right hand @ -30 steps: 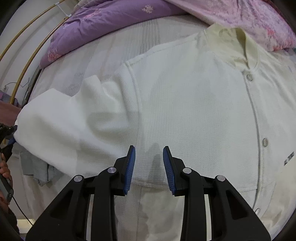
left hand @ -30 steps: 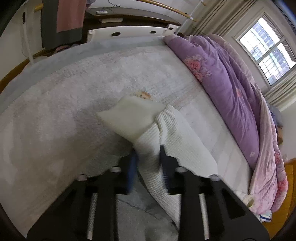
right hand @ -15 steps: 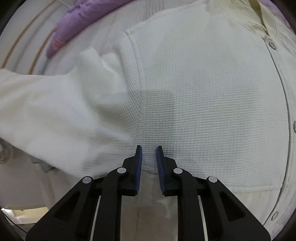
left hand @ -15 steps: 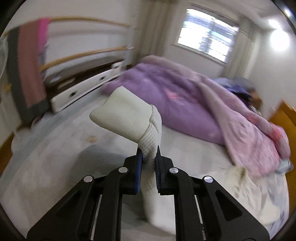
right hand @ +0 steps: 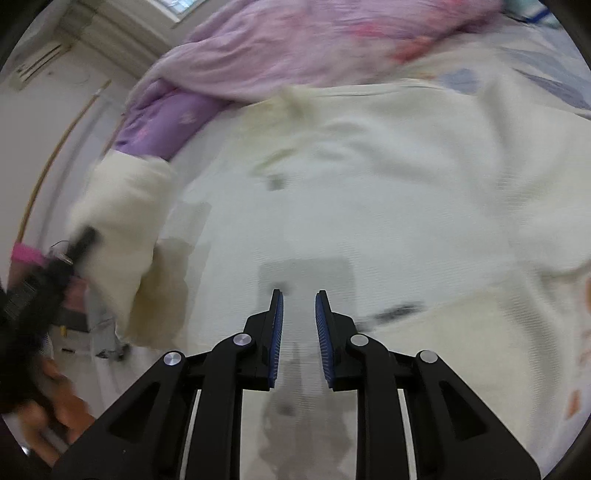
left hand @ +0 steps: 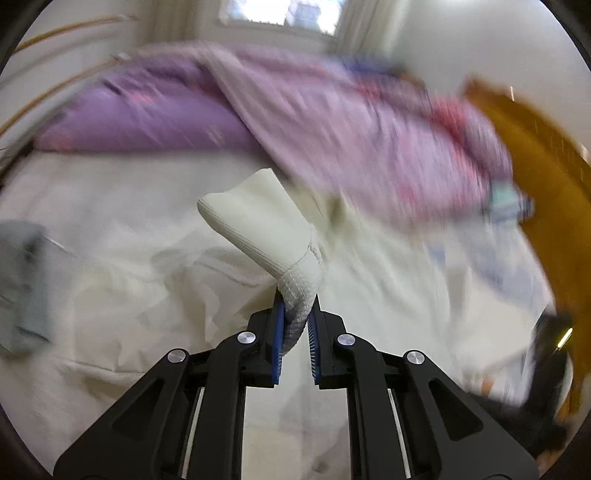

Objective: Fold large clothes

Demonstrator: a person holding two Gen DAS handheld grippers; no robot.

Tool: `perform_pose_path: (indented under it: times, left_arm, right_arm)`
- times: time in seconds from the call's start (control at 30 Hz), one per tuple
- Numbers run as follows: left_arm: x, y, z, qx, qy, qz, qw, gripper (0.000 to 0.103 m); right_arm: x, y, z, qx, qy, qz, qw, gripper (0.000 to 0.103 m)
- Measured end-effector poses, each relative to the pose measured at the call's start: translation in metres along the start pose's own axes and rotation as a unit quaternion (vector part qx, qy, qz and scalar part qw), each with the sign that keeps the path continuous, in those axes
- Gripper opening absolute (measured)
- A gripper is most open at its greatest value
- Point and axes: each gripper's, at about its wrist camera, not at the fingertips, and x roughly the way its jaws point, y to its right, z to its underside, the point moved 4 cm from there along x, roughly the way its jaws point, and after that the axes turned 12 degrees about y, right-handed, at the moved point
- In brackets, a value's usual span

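Left wrist view: the left gripper is clamped on the cuff end of a sleeve, its blue pads pressed against the ribbed knit from both sides, so that the cream cuff stands up and forward out of the jaws, lifted above the bed. Below and around it lies the rest of the white garment, rumpled and spread over the pale bedsheet. A grey piece of cloth sits at the left edge of that view. Beyond the garment a purple and pink quilt is heaped along the far side of the bed, with a wooden headboard to the right and a window above; all of this is blurred. In the right wrist view the right gripper hangs over the body of the garment with its two pads apart and nothing between them; whether the tips touch the fabric I cannot tell. The garment spreads wide across the middle of the bed, reaching up toward the quilt. At the left of this view the raised sleeve shows as a pale blurred shape held by the other gripper, with the person's hand low at the left edge.
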Motion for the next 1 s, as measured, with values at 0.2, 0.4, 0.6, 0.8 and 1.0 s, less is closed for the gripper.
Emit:
perform_pose_path:
  times: [0.2,0.4,0.6,0.8,1.0]
  left_arm:
    - [0.036,0.024,0.063,0.025,-0.093,-0.024,0.9951,0.062]
    - [-0.005,-0.023,0.054,-0.042,-0.044,-0.054,0.9967,0.089]
    - [-0.004,-0.099,0.073,-0.104,-0.090,-0.167,0.9763,0.089]
    - [-0.010,-0.147,0.076,-0.146,-0.101,-0.212,0.9610,0.089]
    - [-0.008,-0.154,0.071,-0.152,-0.107,-0.219,0.9580,0.089]
  right_arm:
    - [0.006,0.046,0.008,0.060,-0.011,0.018,0.998,0.051]
    - [0.012,0.023,0.017,0.049,-0.021,-0.019,0.998,0.054]
    - [0.033,0.004,0.029,0.015,-0.039,0.044,0.998,0.064]
    - [0.047,0.012,0.038,0.043,-0.064,0.035,0.996,0.064]
    - [0.070,-0.005,0.034,-0.007,-0.103,0.010,0.995,0.011]
